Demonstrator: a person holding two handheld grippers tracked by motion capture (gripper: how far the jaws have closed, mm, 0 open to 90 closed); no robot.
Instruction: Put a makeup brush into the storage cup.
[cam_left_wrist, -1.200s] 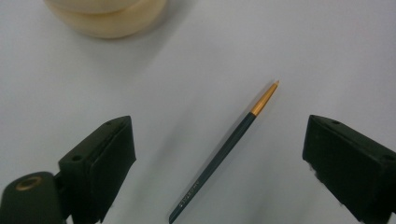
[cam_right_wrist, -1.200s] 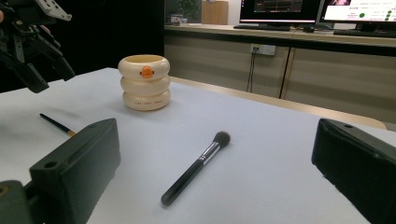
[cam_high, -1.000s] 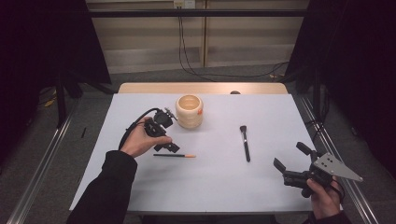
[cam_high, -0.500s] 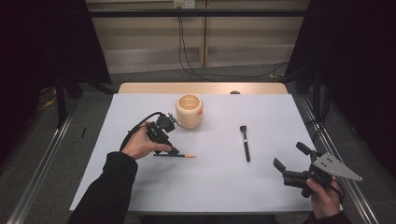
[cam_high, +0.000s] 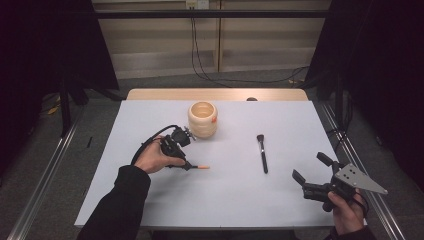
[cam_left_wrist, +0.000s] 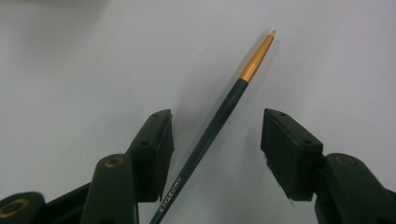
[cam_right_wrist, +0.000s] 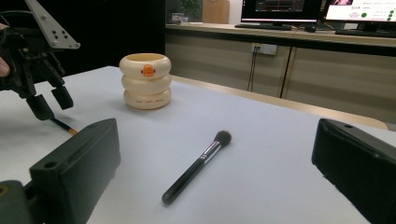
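Note:
A dark green pencil (cam_left_wrist: 254, 65) with a gold band and a pale tip lies on the white table (cam_high: 235, 200). My left gripper (cam_left_wrist: 217, 116) points down over it, one jaw on each side of the shaft. The jaws have just been closing, but the pads stand clear of the pencil. In the high view the left gripper (cam_high: 184, 164) covers the pencil's dark end, and the orange end (cam_high: 202, 167) pokes out to the right. My right gripper (cam_high: 310, 167) hovers open at the table's front right, with nothing between its jaws.
A cream ringed cup with a duck face (cam_high: 202, 120) stands just behind the left gripper. A black makeup brush (cam_high: 262, 152) lies right of centre, between the two hands. The right gripper view shows the brush (cam_right_wrist: 196, 168), the cup (cam_right_wrist: 145, 81) and the left gripper (cam_right_wrist: 49, 105).
The left gripper has come down towards me onto the pencil, and its jaws have narrowed around the shaft. The right hand has stayed put.

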